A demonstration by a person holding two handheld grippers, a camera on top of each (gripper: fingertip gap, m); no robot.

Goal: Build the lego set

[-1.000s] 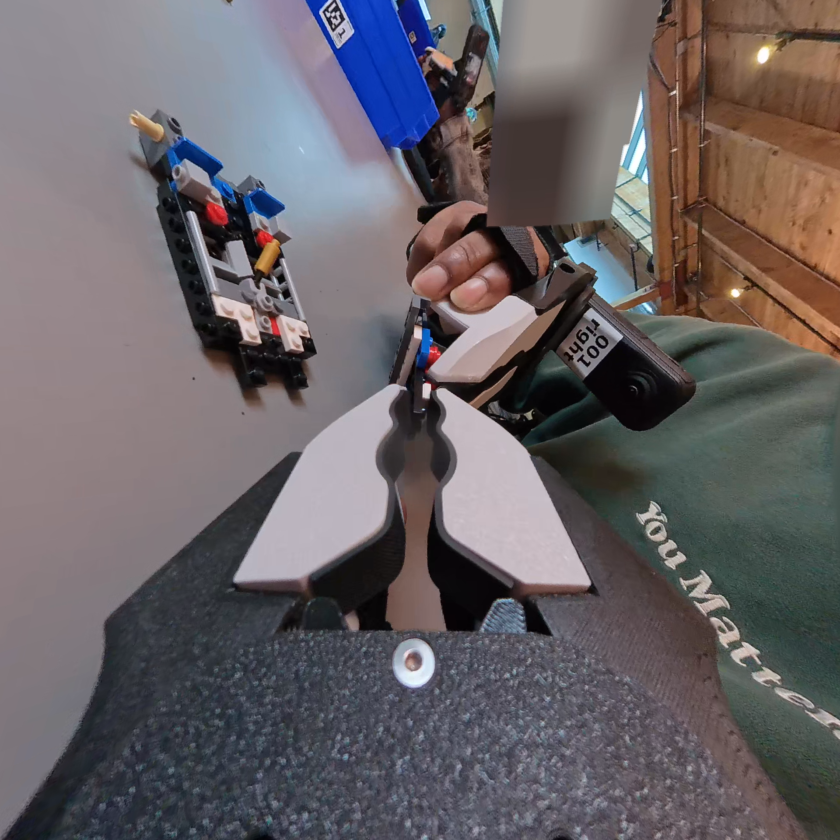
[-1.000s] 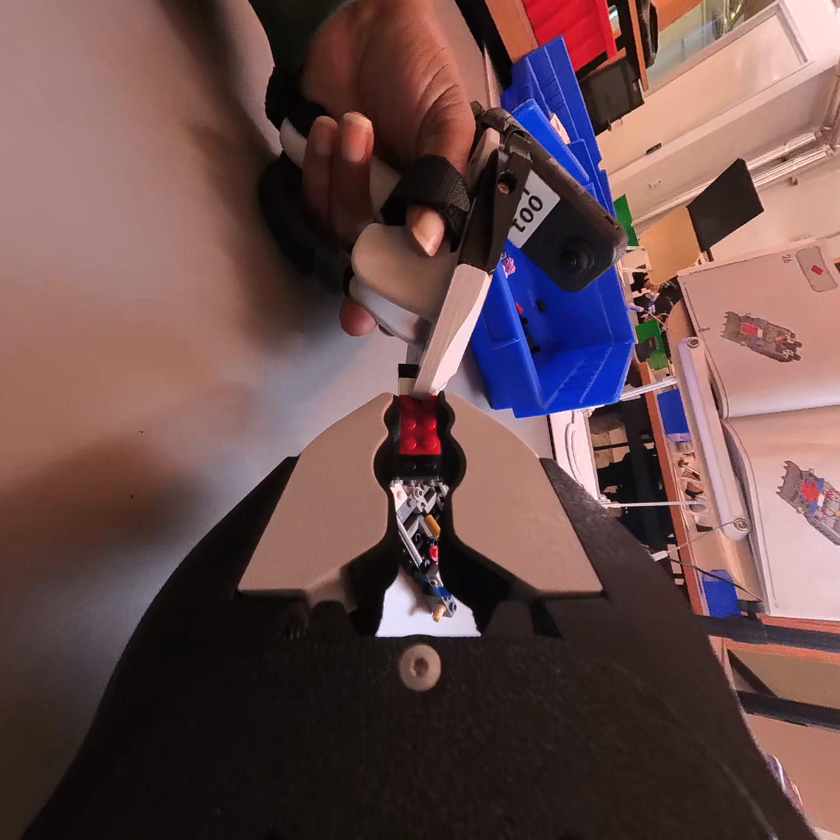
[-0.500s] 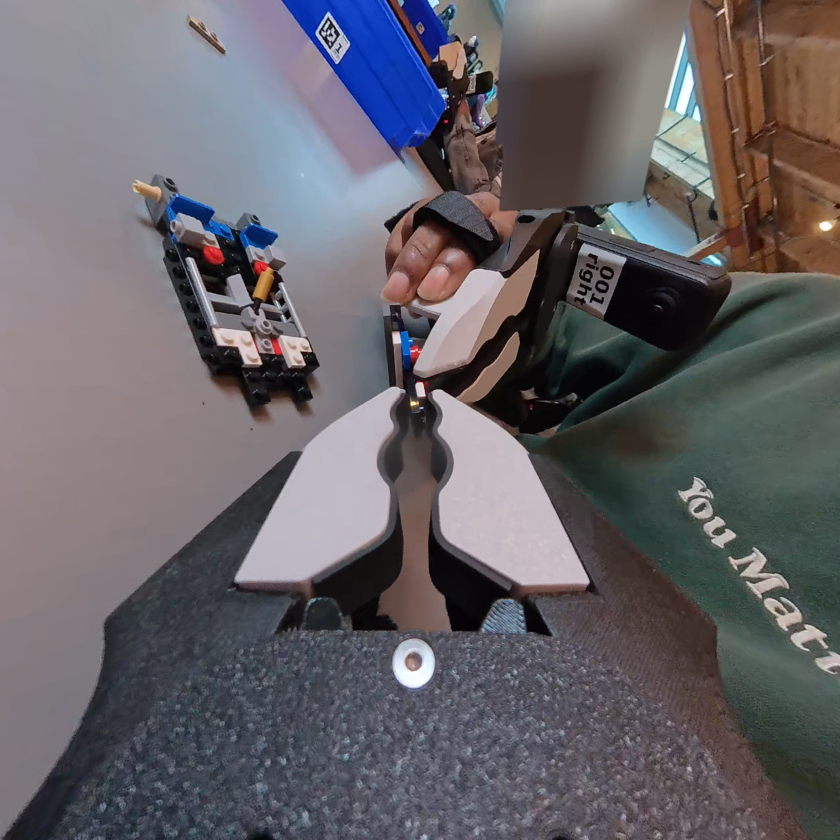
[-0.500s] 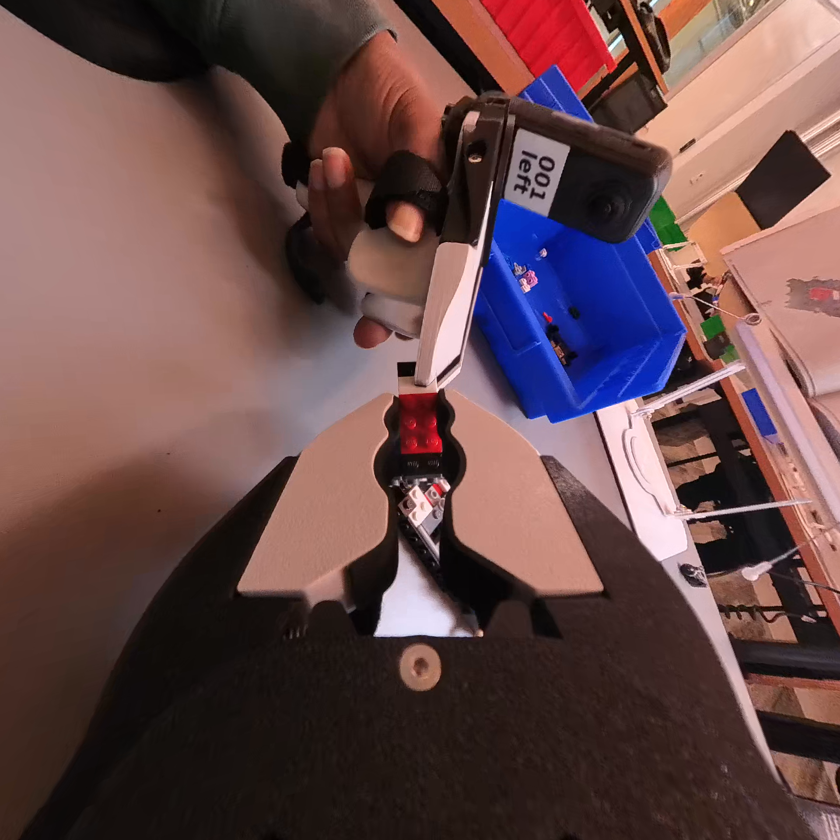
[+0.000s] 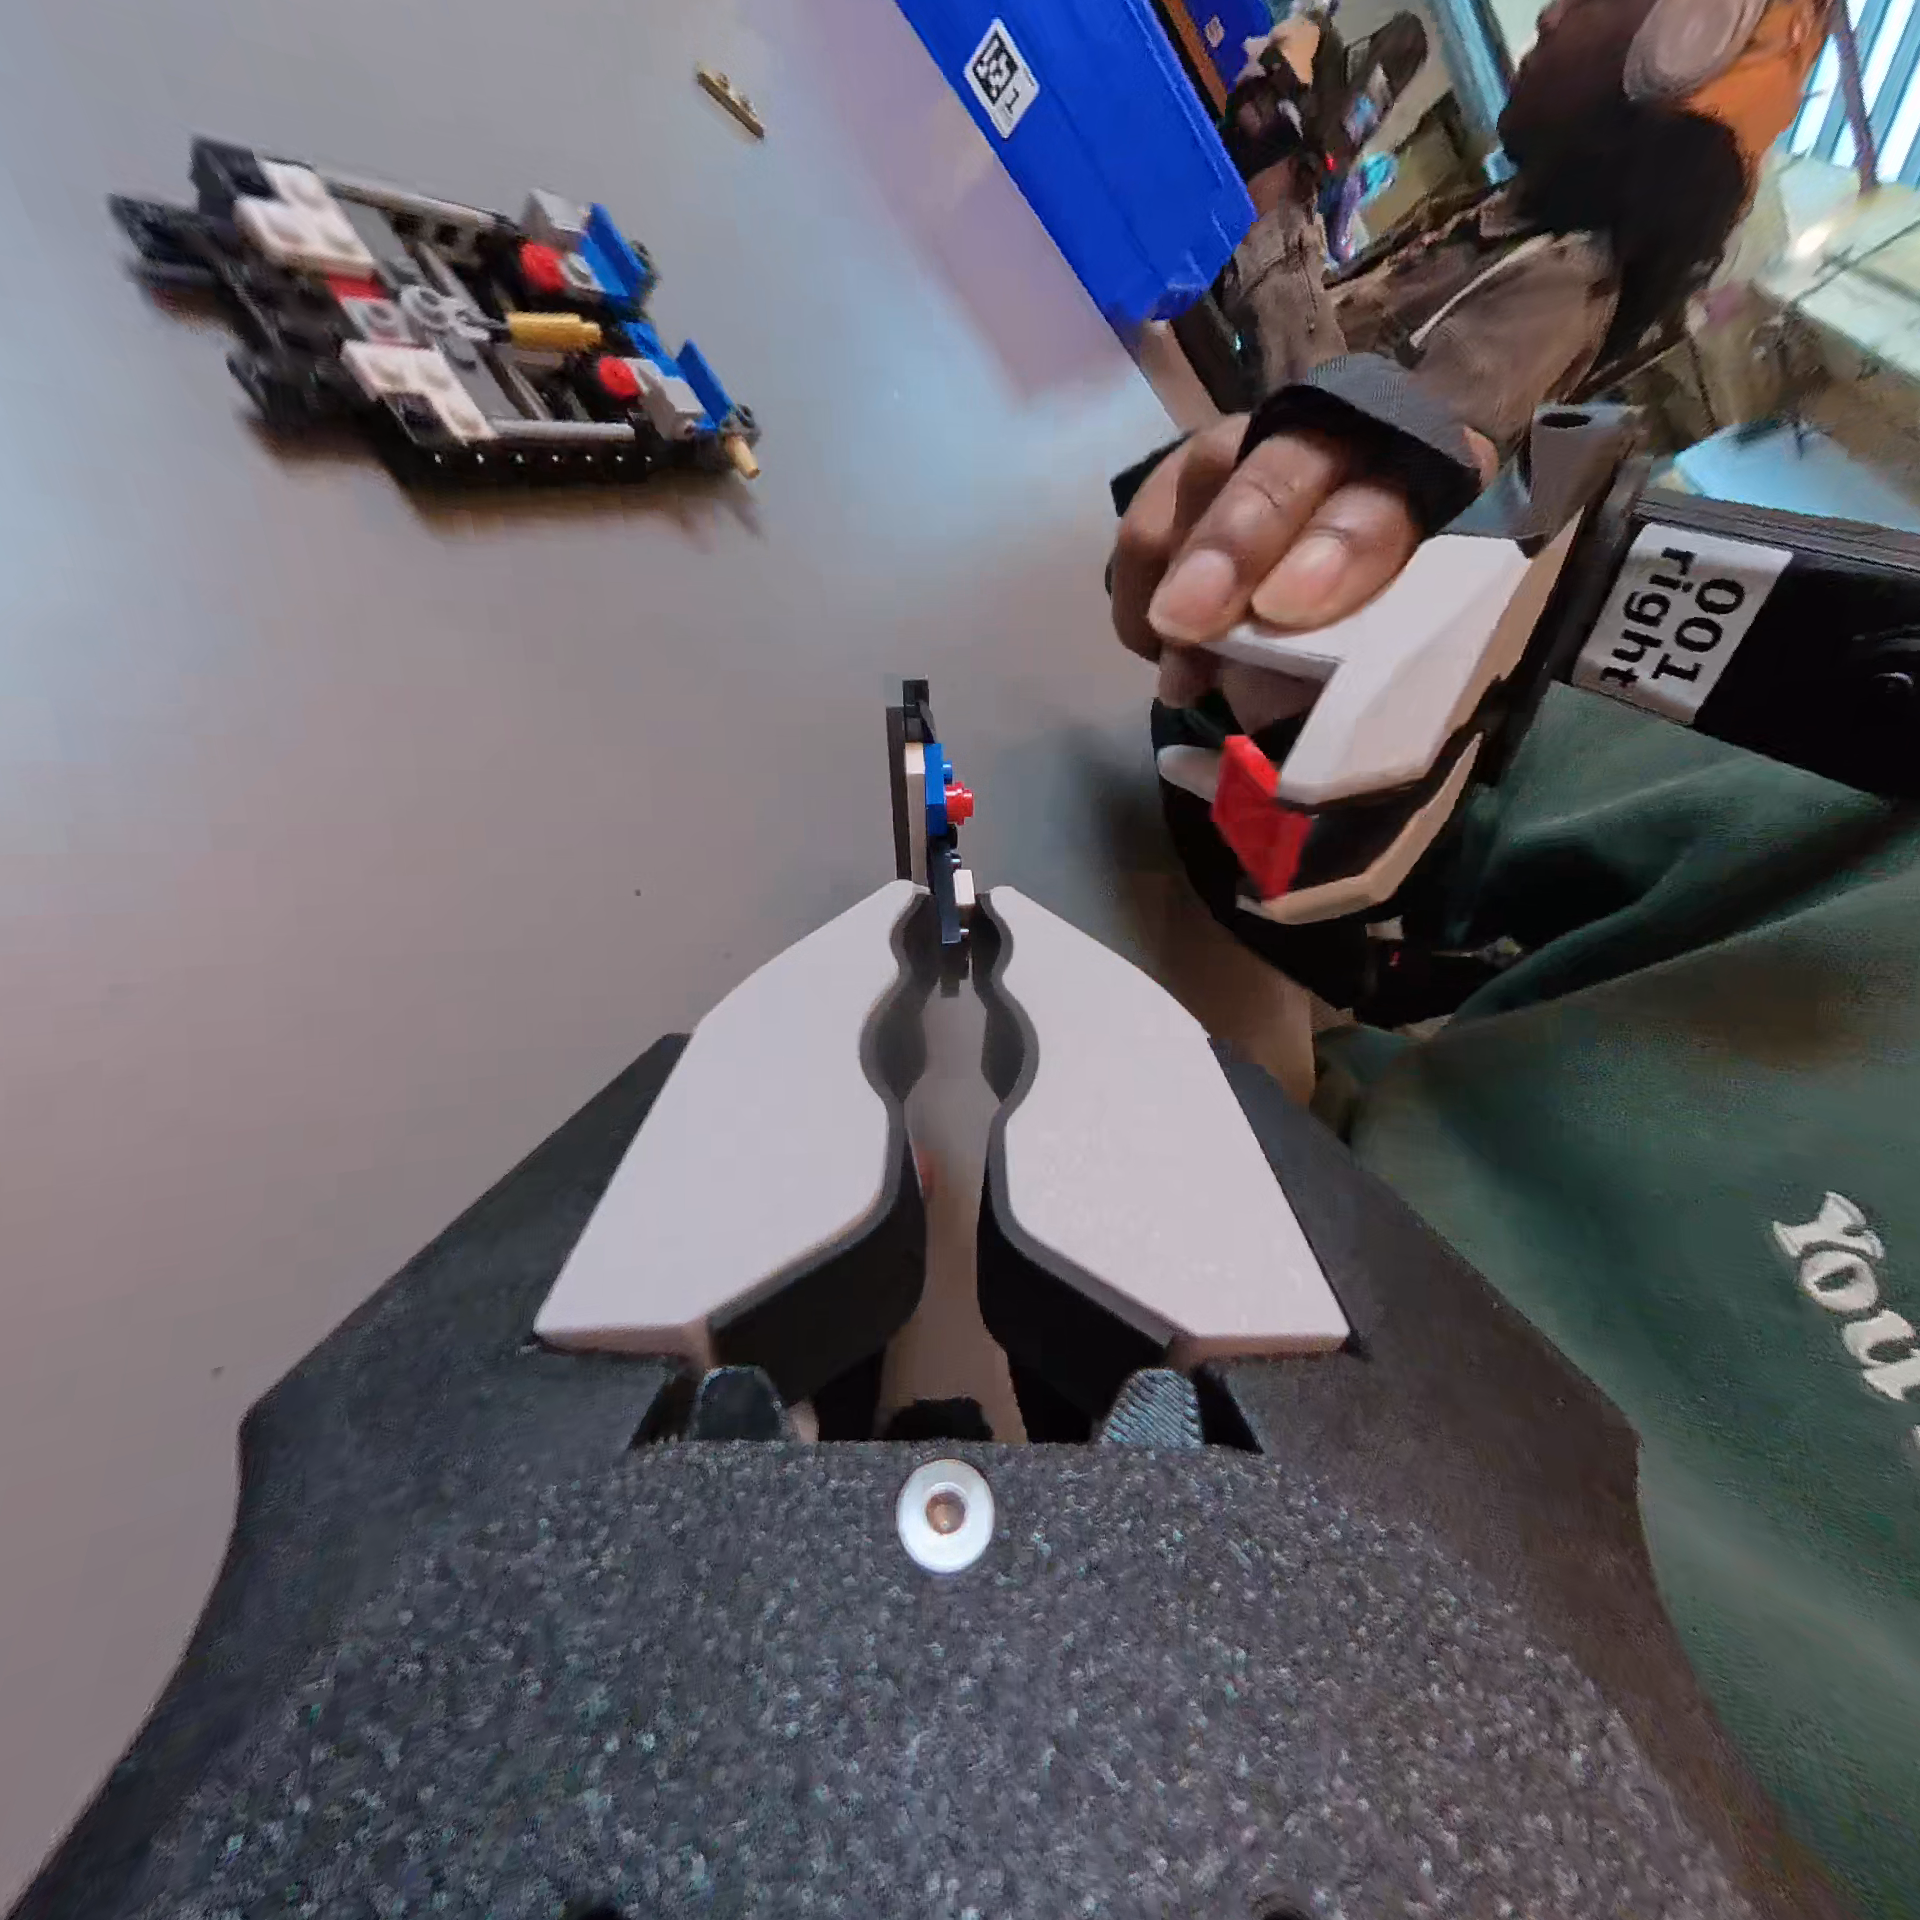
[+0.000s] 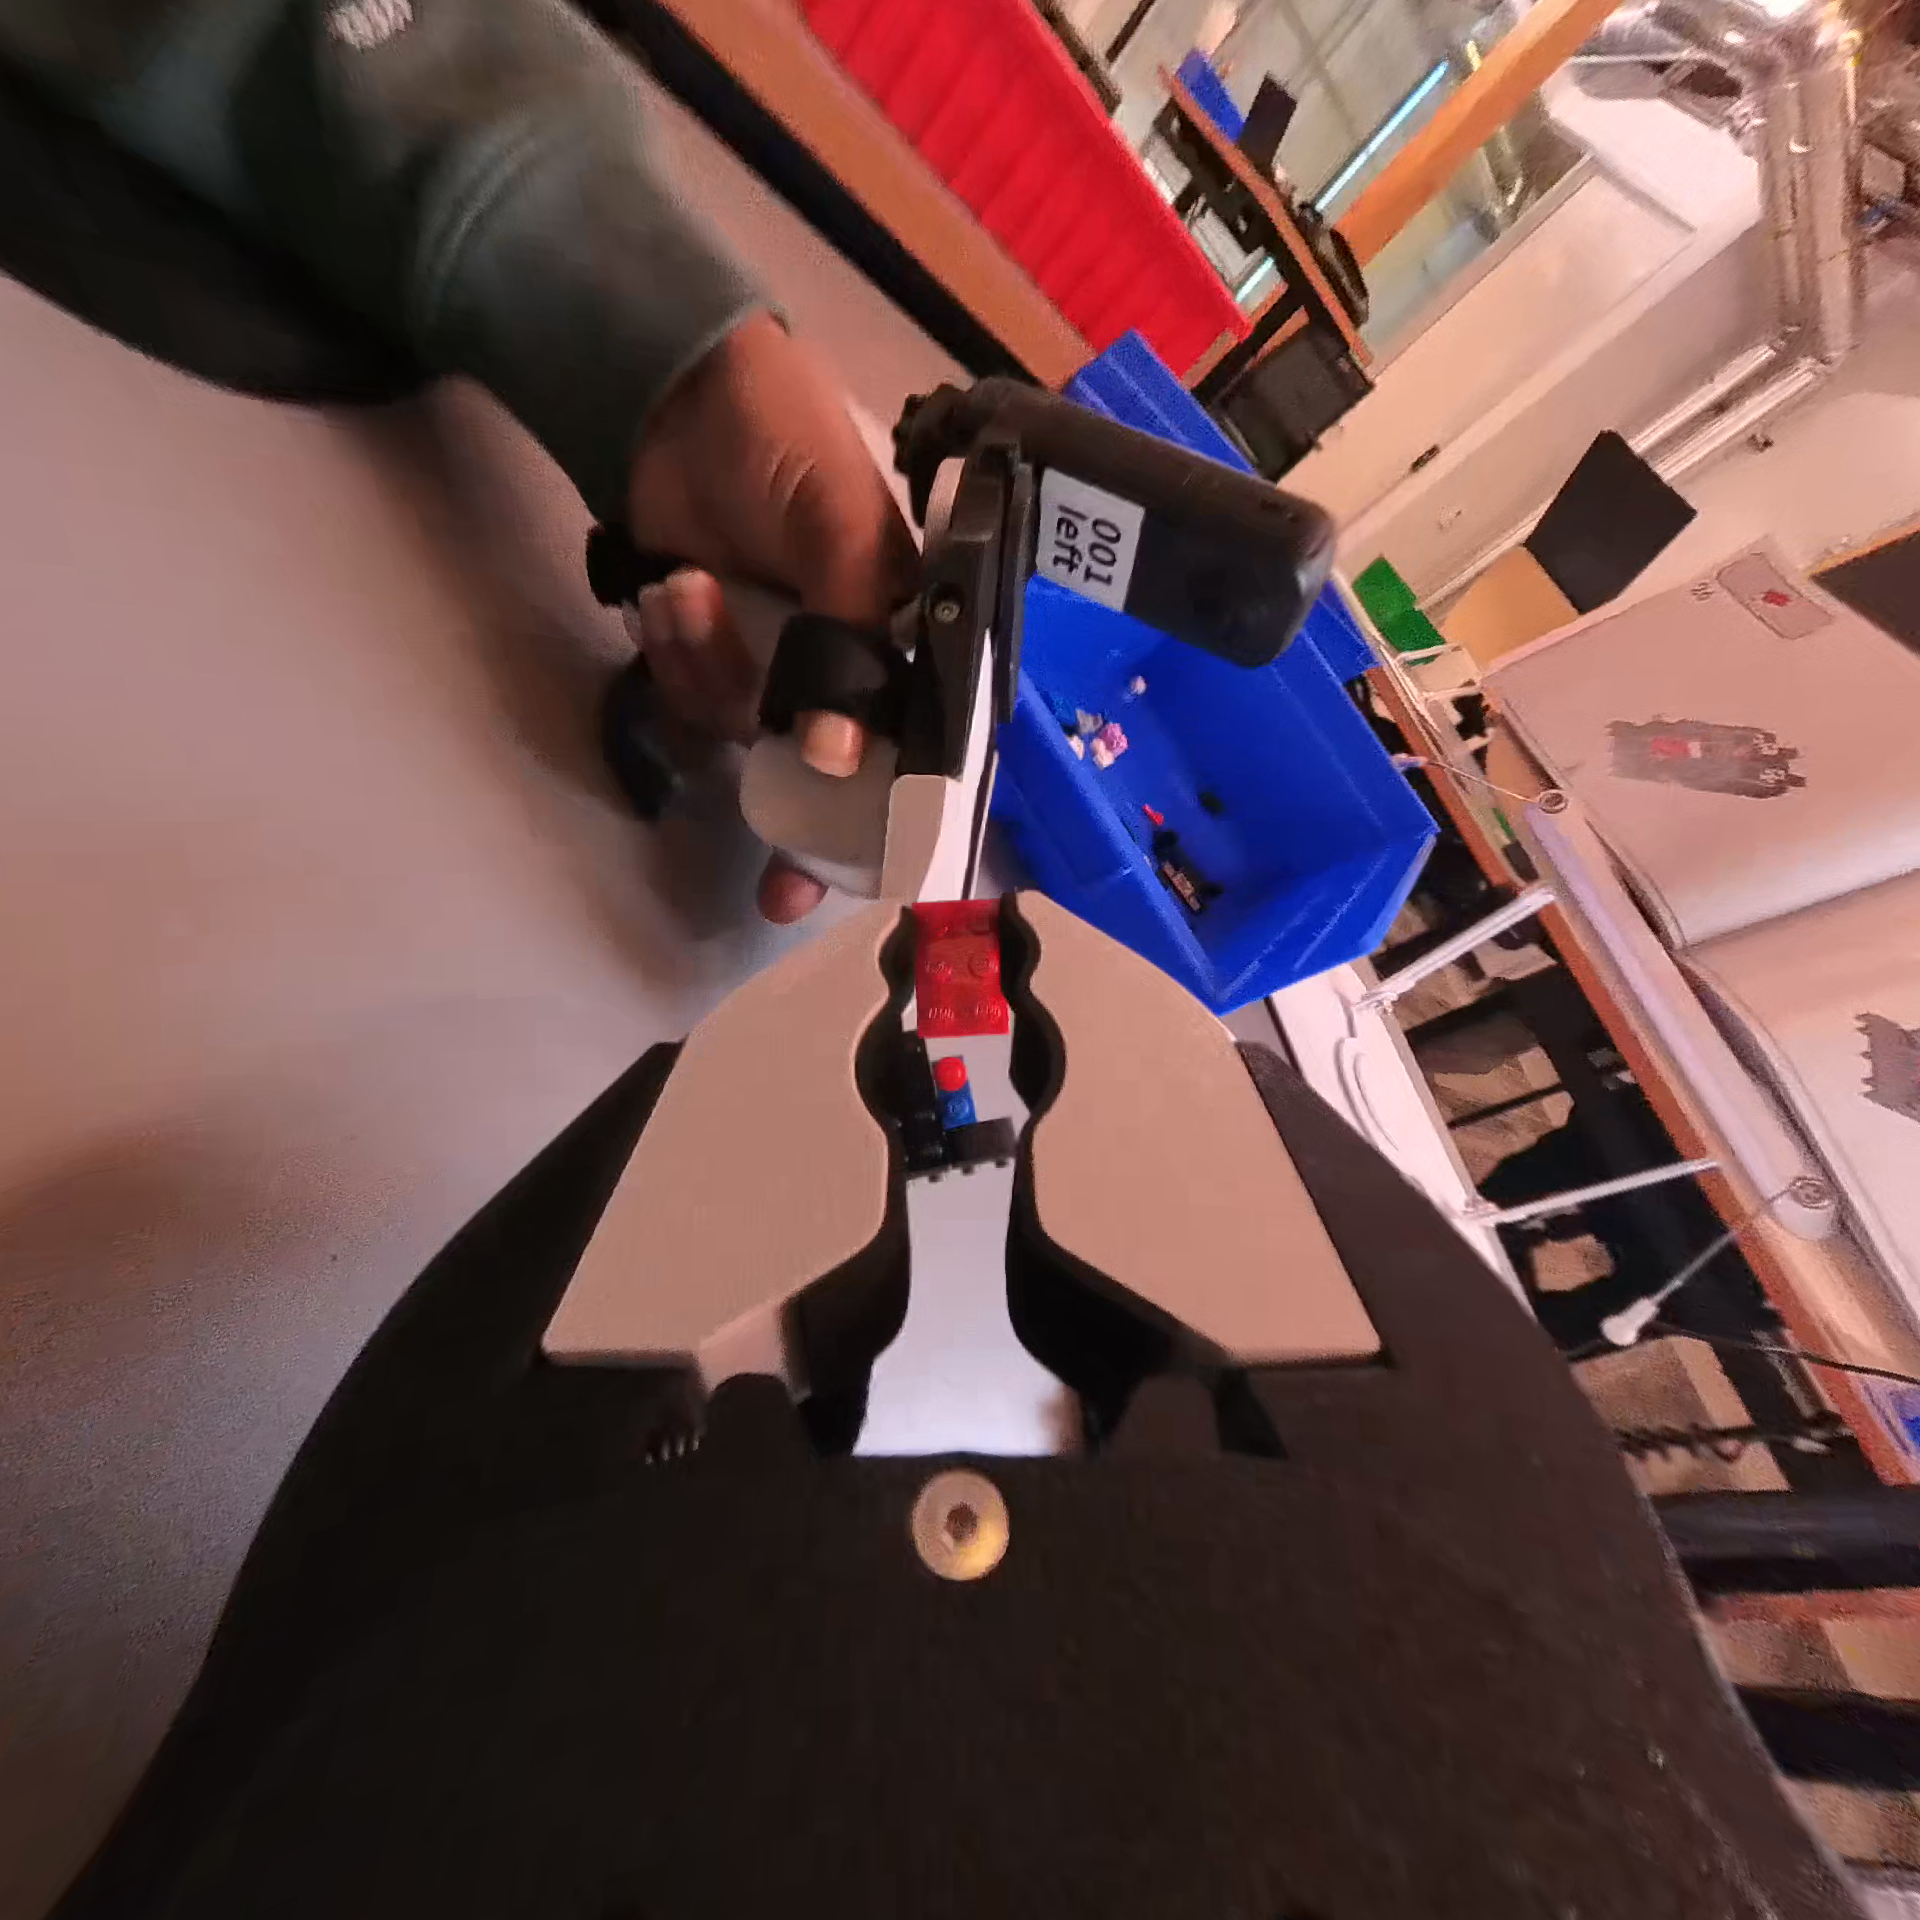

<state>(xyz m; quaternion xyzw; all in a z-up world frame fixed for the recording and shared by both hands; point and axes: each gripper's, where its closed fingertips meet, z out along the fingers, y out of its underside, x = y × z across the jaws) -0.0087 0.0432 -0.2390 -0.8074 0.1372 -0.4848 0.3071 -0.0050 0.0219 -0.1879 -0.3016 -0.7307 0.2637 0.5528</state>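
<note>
- Gripping a small brick sub-assembly (image 5: 928, 821) by its lower edge, the left gripper (image 5: 943, 904) has its fingers pressed on it; the piece stands upright beyond the fingertips, long axis running along the fingers, its red stud facing the right gripper
- Pinching a red plate (image 6: 961, 982) (image 5: 1257, 826) between nearly closed fingers, the right gripper (image 6: 961, 914) sits just to the right of the sub-assembly, apart from it, with a clear gap in the left wrist view
- In the right wrist view the sub-assembly (image 6: 951, 1117) shows below the red plate, between the fingers
- A larger brick build (image 5: 436, 332) lies flat on the grey table (image 5: 312, 831), well apart to the left; a blue bin (image 6: 1226, 810) stands beyond
- Compared with half a second ago, the two grippers have drawn apart: the red plate then sat close against the sub-assembly, and the larger build now appears turned in the left wrist view
</note>
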